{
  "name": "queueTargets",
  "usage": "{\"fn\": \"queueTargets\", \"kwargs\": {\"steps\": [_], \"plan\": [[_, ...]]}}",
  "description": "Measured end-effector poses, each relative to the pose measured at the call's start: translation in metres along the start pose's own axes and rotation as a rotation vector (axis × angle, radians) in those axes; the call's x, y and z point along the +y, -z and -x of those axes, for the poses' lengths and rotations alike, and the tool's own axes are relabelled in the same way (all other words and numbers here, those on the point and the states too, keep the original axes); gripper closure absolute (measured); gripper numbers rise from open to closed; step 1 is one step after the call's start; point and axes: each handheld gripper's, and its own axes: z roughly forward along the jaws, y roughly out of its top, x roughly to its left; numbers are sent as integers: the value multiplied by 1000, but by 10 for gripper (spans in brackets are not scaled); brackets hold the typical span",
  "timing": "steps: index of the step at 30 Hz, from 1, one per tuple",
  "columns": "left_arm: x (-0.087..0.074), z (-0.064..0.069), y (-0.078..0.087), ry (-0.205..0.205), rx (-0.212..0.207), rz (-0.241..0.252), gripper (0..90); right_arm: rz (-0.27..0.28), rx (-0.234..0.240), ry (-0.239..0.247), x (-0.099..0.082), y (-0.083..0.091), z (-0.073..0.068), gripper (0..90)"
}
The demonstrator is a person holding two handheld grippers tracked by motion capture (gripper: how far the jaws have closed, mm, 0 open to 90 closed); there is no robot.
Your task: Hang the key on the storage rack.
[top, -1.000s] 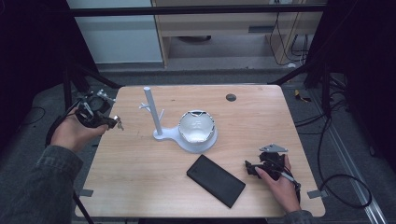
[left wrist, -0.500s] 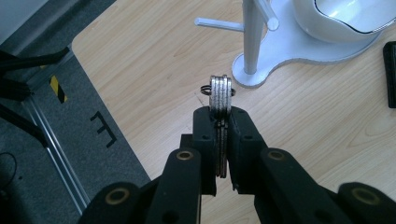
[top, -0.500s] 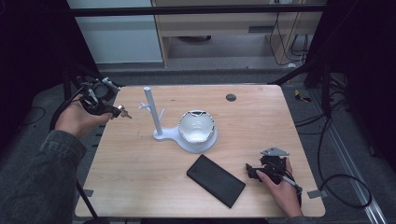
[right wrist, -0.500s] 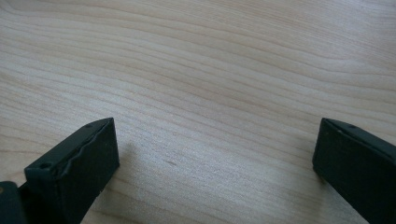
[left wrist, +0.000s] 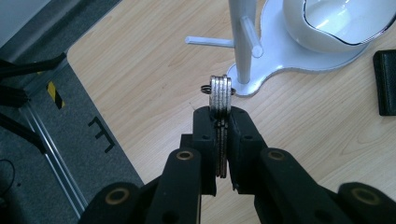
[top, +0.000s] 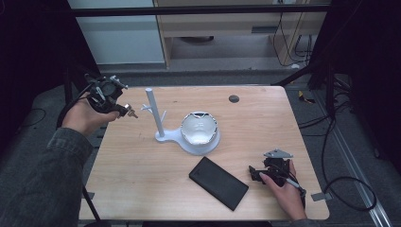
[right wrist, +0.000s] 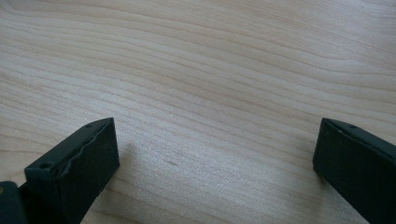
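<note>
right gripper (top: 265, 174) rested on the table (top: 142, 189) with jaws wide, nothing between them. left gripper (left wrist: 223, 116) pinched one bunch of keys (left wrist: 220, 93), raised left of the stand (top: 155, 113). likely risk: the thin edge grip lets the keys slip or miss a peg. counted: one black case (top: 218, 182), one stand, one bowl (top: 199, 127).

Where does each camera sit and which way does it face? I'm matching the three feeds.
High view: above the table, looking forward and down; both forearms show.
Left gripper view: rides the left hand-held gripper, looking past clamped keys at the white stand.
Right gripper view: rides the right hand-held gripper, jaws open, facing bare wood.
High and left views share stand and keys.
</note>
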Motion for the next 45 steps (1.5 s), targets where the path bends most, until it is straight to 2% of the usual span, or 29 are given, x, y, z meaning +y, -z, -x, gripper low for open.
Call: {"fn": "queueTargets", "kwargs": {"steps": [16,31,39,45], "plan": [[11,9,-5,-33,-11,-8,824,-3,0,5,0,0,0,6],[20,13,-9,-37,-21,-2,824,-2,3,7,0,0,0,6],[22,14,-12,-50,-3,-11,824,-3,3,9,0,0,1,5],[21,12,-13,-36,-5,3,824,-3,4,10,-1,0,1,5]]}}
